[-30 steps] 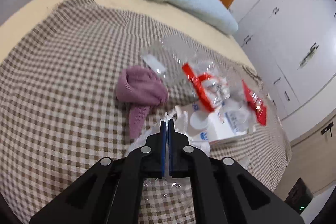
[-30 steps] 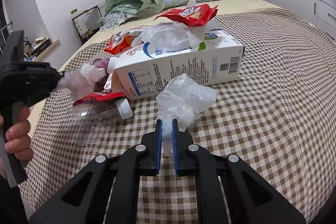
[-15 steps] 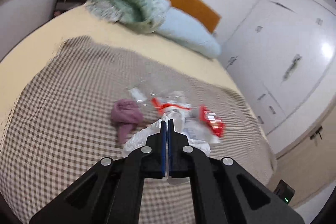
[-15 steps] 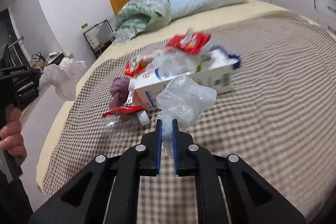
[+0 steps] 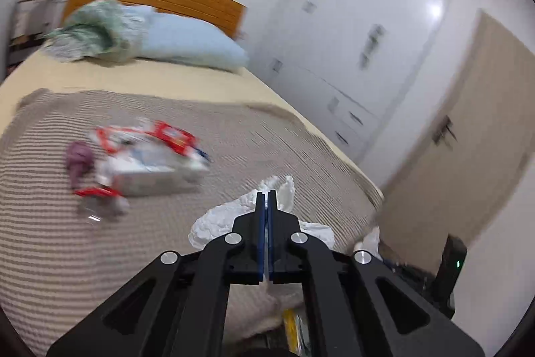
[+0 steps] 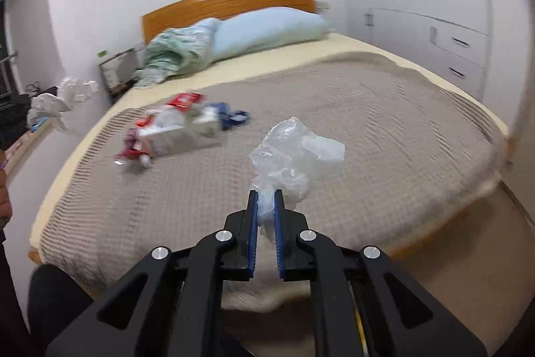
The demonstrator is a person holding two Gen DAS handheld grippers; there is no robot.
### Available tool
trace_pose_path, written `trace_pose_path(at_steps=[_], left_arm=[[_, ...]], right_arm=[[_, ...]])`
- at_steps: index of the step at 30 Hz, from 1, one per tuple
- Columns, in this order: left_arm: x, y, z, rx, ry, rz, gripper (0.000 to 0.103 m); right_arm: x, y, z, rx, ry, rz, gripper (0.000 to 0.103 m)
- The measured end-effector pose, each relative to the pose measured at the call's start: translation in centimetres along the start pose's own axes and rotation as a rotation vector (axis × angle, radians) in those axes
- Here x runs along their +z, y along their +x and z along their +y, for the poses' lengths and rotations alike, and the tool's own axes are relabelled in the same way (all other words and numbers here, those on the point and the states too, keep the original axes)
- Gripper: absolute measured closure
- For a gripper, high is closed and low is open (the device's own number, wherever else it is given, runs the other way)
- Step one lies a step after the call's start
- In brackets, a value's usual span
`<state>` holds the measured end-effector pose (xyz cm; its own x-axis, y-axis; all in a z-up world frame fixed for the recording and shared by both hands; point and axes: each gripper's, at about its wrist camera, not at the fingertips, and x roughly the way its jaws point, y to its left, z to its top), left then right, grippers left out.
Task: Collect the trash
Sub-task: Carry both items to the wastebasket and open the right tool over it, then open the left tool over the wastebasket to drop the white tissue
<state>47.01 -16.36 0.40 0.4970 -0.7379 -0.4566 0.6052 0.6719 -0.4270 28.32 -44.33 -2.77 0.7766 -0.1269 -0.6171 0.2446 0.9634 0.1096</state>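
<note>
Tissue in left tool | plastic bag in right tool

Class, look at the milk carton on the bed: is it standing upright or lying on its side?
Lying on its side. The milk carton rests lengthwise on the checked blanket, with wrappers piled on it.

Home bedroom, bed with wooden headboard, pillow, white wardrobe

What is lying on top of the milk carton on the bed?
On the milk carton lie a red snack wrapper and crumpled clear plastic. Motion blur hides the detail, and whatever the plastic covers on the carton's top face cannot be seen.
</note>
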Motion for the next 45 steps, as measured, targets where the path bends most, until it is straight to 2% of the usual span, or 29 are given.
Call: trace_pose_path(at_steps=[2,5,7,11,15,20,24,26,27,28,31,34,38,43,44,45], left_arm=[[-2.0,2.5,-3.4,-0.037,0.042,0.051,0.103],[-5.9,5.7,-7.7,-0.076,0.094,0.136,0.103],[-9.6,9.2,-10.6,-0.112,0.130,0.234,0.103],[-16.4,16.3,-14.7,-0.154,0.184,0.453,0.103],[-21.2,22.3,-16.7,-0.134,0.242,0.615,0.103],[-26.2,29.2,-16.8,-0.092,0.237,0.777,0.103],[-27.3,31.2,-18.1,-0.085,0.323,0.805,0.103],[-27.6,32.1,-18.3,-0.093,0.338,0.812,0.103],[-27.9,32.9,-18.2,-0.085,0.337,0.822,0.103],[-28.4,33.7,-18.1,-0.076,0.329,0.842,0.103],[-30.4,36.3,-18.1,-0.046,0.338,0.909,0.103],[-32.5,38.7,-18.8,-0.031,0.374,0.962,0.103],[-35.9,41.9,-19.2,0.003,0.394,1.034,0.103],[-40.1,44.7,-17.8,0.049,0.346,1.132,0.103],[-40.7,44.9,-17.5,0.058,0.335,1.133,0.102],[-41.6,45.5,-17.0,0.083,0.327,1.139,0.092]], right_arm=[[-2.2,-0.7,-2.9,-0.041,0.020,0.032,0.094],[-6.0,0.0,-6.8,-0.038,0.094,0.111,0.094],[-9.8,1.5,-10.0,-0.025,0.175,0.200,0.094],[-16.8,5.5,-13.9,-0.071,0.239,0.357,0.094],[-24.4,10.8,-17.2,-0.116,0.304,0.539,0.094],[-30.5,16.8,-18.2,-0.102,0.338,0.679,0.093],[-34.4,22.2,-17.9,-0.038,0.375,0.777,0.093],[-35.8,23.8,-18.1,0.024,0.394,0.837,0.077],[-36.5,24.7,-17.6,0.049,0.375,0.874,0.045],[-36.6,24.7,-17.0,0.048,0.352,0.871,0.027],[-36.0,23.1,-17.2,0.029,0.317,0.808,0.027],[-34.6,19.8,-19.1,0.011,0.363,0.710,0.027],[-32.9,13.9,-22.5,-0.070,0.429,0.584,0.027],[-32.7,8.8,-24.9,-0.135,0.537,0.502,0.027],[-32.6,8.4,-25.1,-0.140,0.550,0.491,0.027],[-32.7,8.0,-25.3,-0.145,0.558,0.482,0.027]])
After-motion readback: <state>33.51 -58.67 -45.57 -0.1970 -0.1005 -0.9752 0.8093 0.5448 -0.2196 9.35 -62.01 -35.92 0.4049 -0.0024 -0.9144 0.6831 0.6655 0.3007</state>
